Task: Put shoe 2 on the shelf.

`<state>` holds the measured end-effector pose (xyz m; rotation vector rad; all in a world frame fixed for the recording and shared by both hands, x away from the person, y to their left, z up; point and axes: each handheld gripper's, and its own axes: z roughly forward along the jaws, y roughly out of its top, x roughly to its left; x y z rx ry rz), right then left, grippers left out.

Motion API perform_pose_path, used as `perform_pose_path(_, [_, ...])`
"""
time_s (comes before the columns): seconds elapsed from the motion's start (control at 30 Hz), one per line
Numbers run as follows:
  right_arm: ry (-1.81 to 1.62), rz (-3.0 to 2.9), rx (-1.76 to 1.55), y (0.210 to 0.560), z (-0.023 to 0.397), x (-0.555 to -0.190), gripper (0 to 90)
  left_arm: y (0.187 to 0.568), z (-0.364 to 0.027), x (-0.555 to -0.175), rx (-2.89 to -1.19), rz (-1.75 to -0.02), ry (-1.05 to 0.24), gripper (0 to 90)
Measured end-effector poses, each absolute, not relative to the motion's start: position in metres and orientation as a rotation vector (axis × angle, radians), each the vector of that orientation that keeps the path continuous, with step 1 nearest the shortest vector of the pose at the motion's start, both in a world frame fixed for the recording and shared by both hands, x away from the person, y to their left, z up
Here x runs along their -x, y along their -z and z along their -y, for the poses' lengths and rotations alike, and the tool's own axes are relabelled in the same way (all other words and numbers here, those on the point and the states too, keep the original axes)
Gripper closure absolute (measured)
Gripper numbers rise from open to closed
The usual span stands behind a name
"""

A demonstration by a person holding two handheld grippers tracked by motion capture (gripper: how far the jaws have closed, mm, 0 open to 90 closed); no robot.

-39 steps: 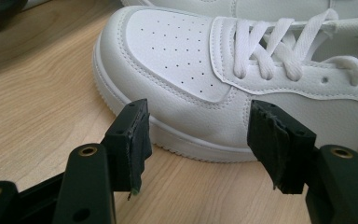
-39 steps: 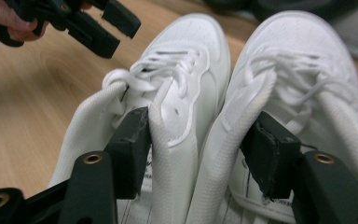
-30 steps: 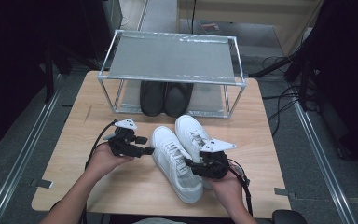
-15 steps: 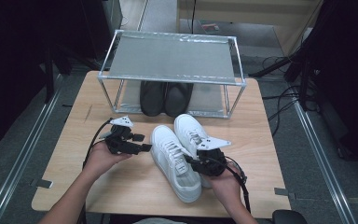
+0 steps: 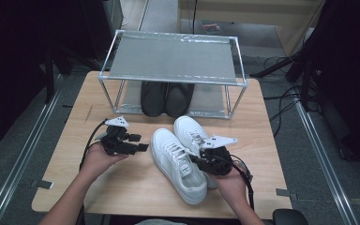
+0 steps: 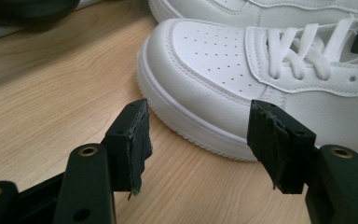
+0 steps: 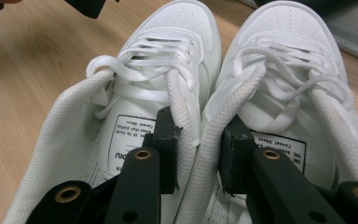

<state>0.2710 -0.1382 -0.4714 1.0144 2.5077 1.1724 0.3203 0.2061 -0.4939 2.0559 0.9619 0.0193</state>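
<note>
Left gripper (image 5: 138, 143) hovered spread and empty beside the toe of the left white sneaker (image 5: 176, 164). The pair lay touching mid-table (image 5: 65, 154), toes toward the shoe rack (image 5: 173, 58), long axes running slightly aslant away from the person. Right gripper (image 5: 194, 159), jaws just closing, pinched both inner collars together (image 7: 198, 154). Likely light; soft padded collars should compress, so grip may slip under load.

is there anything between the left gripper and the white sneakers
Nothing visible. The left gripper, jaws open, points at the toe side of the nearer white sneaker, with bare table between. The right gripper pinches both sneakers' inner collars.
</note>
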Motion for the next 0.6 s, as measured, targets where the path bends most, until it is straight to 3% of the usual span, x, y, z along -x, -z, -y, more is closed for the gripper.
perform_pose_path(0.6, [-1.229, -2.671, -0.851, 0.455, 0.155, -0.292, 74.2, 0.494, -0.23, -0.308, -2.03, -1.039, -0.097, 38.5])
